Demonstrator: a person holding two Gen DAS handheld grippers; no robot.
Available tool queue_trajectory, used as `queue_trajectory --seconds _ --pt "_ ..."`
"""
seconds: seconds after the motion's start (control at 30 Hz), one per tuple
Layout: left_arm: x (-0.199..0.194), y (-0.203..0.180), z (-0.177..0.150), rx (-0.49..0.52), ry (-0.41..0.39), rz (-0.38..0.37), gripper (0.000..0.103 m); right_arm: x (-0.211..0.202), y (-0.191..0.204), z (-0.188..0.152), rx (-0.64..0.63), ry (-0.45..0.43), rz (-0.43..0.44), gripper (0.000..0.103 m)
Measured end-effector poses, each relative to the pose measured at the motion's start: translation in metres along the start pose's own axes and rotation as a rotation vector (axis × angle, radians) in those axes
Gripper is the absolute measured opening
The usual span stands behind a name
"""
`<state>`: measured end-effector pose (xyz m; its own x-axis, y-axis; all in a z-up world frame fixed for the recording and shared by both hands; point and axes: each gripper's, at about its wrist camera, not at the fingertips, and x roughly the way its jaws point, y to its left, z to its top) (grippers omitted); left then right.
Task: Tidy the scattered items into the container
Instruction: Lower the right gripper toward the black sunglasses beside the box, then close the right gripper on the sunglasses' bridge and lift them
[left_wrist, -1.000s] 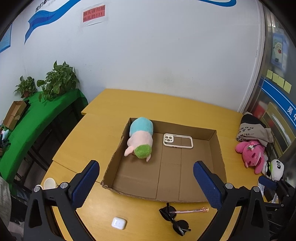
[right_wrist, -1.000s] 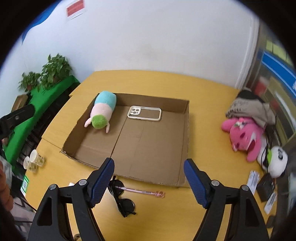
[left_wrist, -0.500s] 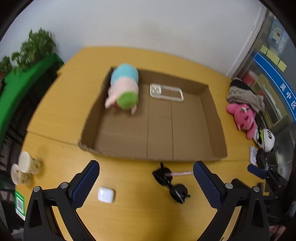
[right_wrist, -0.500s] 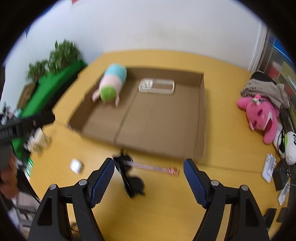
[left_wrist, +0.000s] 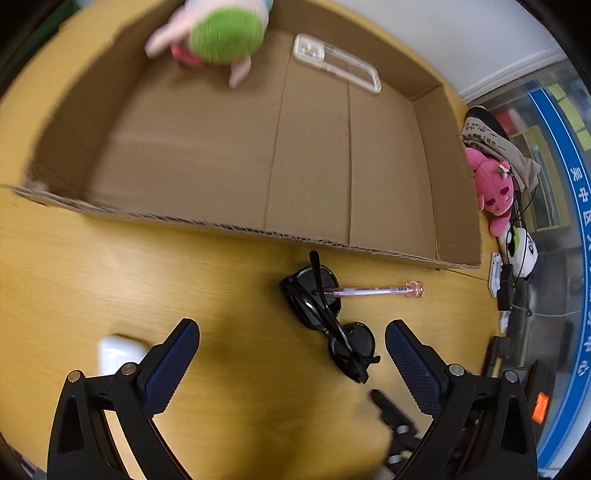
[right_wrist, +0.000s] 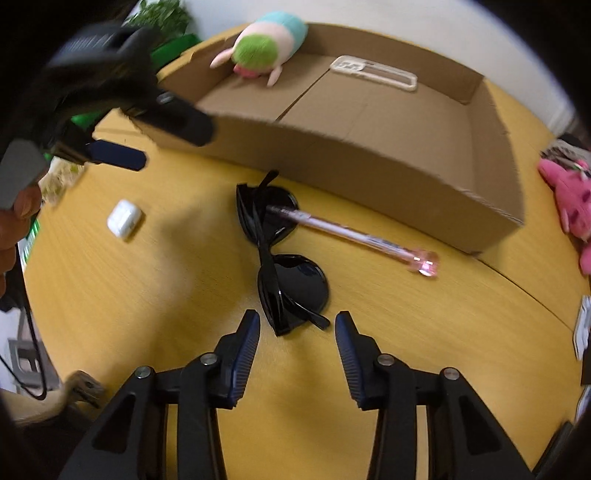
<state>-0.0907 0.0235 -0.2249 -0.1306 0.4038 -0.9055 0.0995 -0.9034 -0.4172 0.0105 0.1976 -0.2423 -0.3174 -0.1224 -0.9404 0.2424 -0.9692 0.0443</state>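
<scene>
Black sunglasses (right_wrist: 284, 258) lie folded on the yellow table in front of the cardboard box (right_wrist: 369, 158), with a pink pen (right_wrist: 354, 236) resting across one lens. My right gripper (right_wrist: 297, 325) is open, low over the table, its fingers either side of the near end of the sunglasses. A white earbud case (right_wrist: 123, 218) lies to the left. My left gripper (left_wrist: 291, 339) is open above the table; the sunglasses (left_wrist: 328, 321) lie between its fingers and the earbud case (left_wrist: 118, 352) is by its left finger. In the box (left_wrist: 258, 229) lie a plush toy (left_wrist: 218, 33) and a phone case (left_wrist: 336, 62).
A pink plush (left_wrist: 493, 188), a panda toy (left_wrist: 521, 247) and a grey bag (left_wrist: 491, 136) sit at the table's right edge with cables and small items. The left gripper's body (right_wrist: 110, 85) is blurred at upper left in the right wrist view.
Both grippers have dropped down and forward towards the table in front of the box. The sunglasses and pen now fill the near view. The right gripper's fingers have narrowed around the sunglasses' end.
</scene>
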Motion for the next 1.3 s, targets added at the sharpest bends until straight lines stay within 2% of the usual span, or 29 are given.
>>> queue_trajectory --seconds 0.13,0.17,0.33,0.37,0.43,0.6,0.63,0.7,0.77,0.8,0.83,0.93,1.0,1.07,1.1,1.3 --pt "0.026 0.005 0.006 -0.043 0.033 -0.046 0.102 0.02 0.004 0.005 -0.038 0.029 0.003 0.045" --pt "0.032 0.006 0.007 -0.054 0.042 -0.051 0.102 0.024 0.005 0.005 -0.048 0.033 0.005 0.05" --pt "0.049 0.009 0.011 -0.073 0.064 -0.047 0.099 0.041 0.005 0.006 -0.08 0.05 0.011 0.062" --pt "0.05 0.009 0.011 -0.075 0.06 -0.055 0.099 0.043 0.005 0.006 -0.086 0.041 0.007 0.071" --pt "0.051 0.007 0.011 -0.069 0.055 -0.06 0.099 0.047 0.007 0.006 -0.104 0.028 0.002 0.081" --pt "0.054 0.003 0.012 -0.047 0.046 -0.05 0.099 0.05 0.011 0.002 -0.145 -0.001 0.005 0.093" --pt "0.054 0.003 0.012 -0.043 0.044 -0.045 0.099 0.052 0.012 0.001 -0.152 0.008 0.01 0.103" --pt "0.053 0.001 0.01 -0.031 0.039 -0.046 0.096 0.052 0.012 -0.002 -0.153 0.009 0.014 0.103" --pt "0.053 -0.002 0.009 -0.02 0.044 -0.078 0.076 0.053 0.013 -0.001 -0.153 0.024 0.012 0.103" --pt "0.054 -0.003 0.009 -0.019 0.055 -0.097 0.061 0.053 0.013 -0.001 -0.154 0.03 0.011 0.103" --pt "0.057 -0.005 0.008 -0.018 0.071 -0.116 0.052 0.053 0.013 -0.001 -0.154 0.033 0.012 0.103" --pt "0.06 -0.007 0.006 0.0 0.082 -0.126 0.043 0.052 0.014 -0.004 -0.158 0.027 0.013 0.1" --pt "0.061 -0.008 0.004 0.003 0.088 -0.132 0.041 0.047 0.017 -0.006 -0.177 0.009 0.021 0.088" --pt "0.062 -0.007 0.002 -0.002 0.099 -0.146 0.035 0.041 0.022 -0.007 -0.201 -0.005 0.031 0.06" --pt "0.062 -0.006 0.0 0.0 0.101 -0.148 0.035 0.04 0.024 -0.008 -0.209 -0.005 0.037 0.054" --pt "0.053 -0.005 -0.011 -0.004 0.104 -0.15 0.034 0.035 0.027 -0.017 -0.197 0.018 0.092 0.054"
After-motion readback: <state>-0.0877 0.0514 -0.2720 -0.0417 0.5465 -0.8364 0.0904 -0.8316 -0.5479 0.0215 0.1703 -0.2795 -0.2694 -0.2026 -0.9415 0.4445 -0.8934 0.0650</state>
